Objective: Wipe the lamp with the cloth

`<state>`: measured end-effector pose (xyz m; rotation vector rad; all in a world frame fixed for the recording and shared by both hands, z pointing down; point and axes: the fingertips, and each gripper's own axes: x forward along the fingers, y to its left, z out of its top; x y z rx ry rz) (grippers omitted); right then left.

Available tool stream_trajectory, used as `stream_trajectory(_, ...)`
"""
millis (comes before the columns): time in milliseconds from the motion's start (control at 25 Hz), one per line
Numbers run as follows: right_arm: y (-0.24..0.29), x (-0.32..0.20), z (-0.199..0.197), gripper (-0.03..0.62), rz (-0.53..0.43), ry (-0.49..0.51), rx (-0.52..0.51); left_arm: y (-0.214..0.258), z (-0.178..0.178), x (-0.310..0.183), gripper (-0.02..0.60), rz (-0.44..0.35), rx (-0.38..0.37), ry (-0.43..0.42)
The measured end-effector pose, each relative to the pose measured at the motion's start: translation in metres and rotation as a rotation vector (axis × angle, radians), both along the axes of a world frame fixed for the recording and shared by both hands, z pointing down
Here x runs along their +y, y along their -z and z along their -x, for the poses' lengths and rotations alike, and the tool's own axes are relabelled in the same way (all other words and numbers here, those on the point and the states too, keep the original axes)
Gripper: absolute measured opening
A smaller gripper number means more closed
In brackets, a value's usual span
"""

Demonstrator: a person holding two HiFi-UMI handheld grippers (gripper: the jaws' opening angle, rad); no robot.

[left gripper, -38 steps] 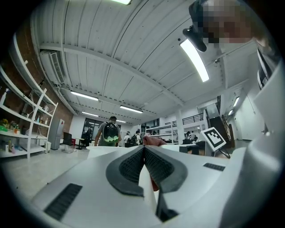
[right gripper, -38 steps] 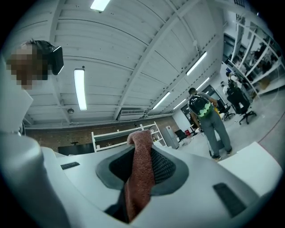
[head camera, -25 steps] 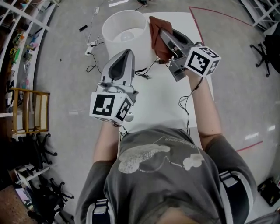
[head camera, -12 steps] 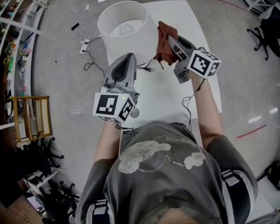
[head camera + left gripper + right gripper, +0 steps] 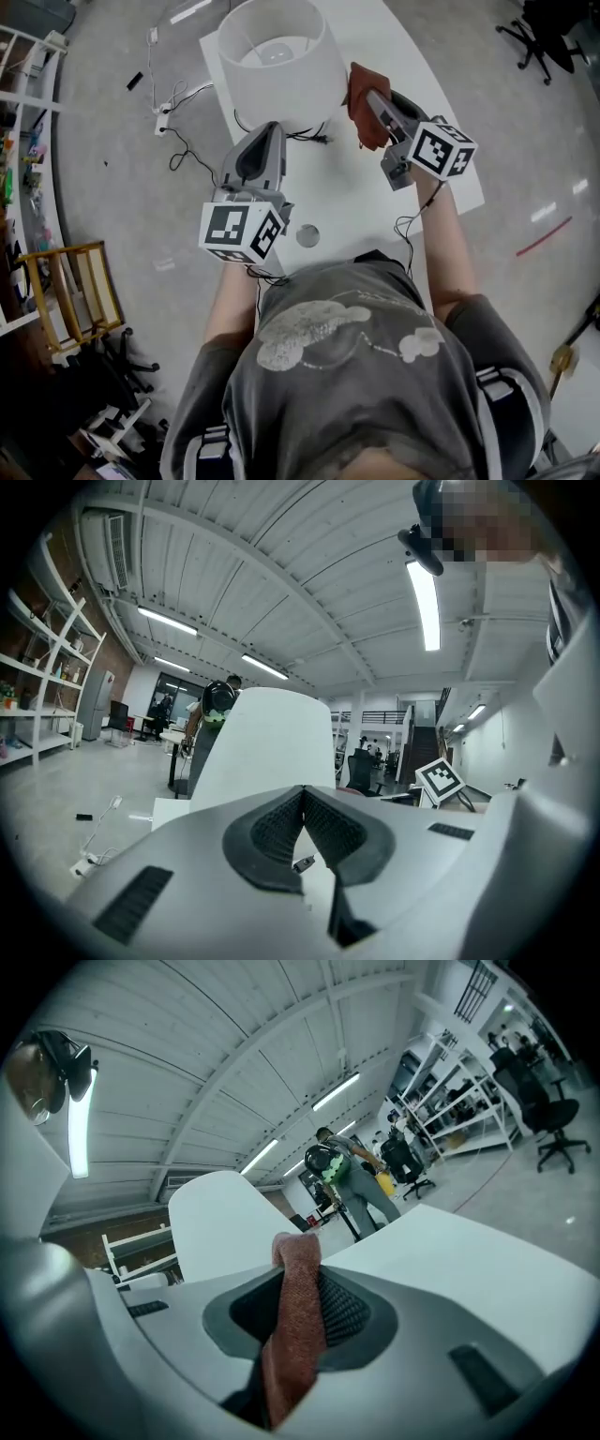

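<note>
A white lamp [image 5: 277, 56] with a drum shade stands at the far end of the white table [image 5: 347, 202]. It rises ahead in the left gripper view as the shade [image 5: 258, 742] and in the right gripper view as the shade [image 5: 216, 1218]. My right gripper [image 5: 373, 98] is shut on a rust-brown cloth [image 5: 364, 94], held just right of the shade; the cloth [image 5: 292, 1321] hangs between its jaws. My left gripper [image 5: 266, 141] is shut with nothing in it, close below the shade, its jaws meeting at the tip [image 5: 302, 794].
A black cord [image 5: 305, 136] runs from the lamp base across the table. More cables and a power strip [image 5: 159, 117] lie on the floor to the left. A round cutout [image 5: 307, 234] marks the table near me. A wooden rack [image 5: 70, 300] stands far left.
The head view has shifted, so the lamp and table sit higher and more tilted. Both grippers keep their places beside the shade, the right one still holding the cloth.
</note>
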<state>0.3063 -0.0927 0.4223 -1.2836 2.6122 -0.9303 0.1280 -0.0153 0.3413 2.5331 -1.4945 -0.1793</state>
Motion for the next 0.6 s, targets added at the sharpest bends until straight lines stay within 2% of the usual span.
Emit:
stream_trajectory(280, 0.014, 0.009, 0.000, 0.086, -0.010, -0.080, 0.019, 0.005, 0.013, -0.017, 0.008, -0.016, 0.020, -0.060)
stream_trajectory(480, 0.049, 0.036, 0.018, 0.086, -0.039, -0.152, 0.016, 0.028, 0.034, -0.002, 0.008, -0.027, 0.034, -0.119)
stream_trajectory(600, 0.038, 0.042, 0.015, 0.086, -0.027, -0.197, -0.002, 0.018, 0.035, -0.008, 0.008, -0.014, 0.033, -0.153)
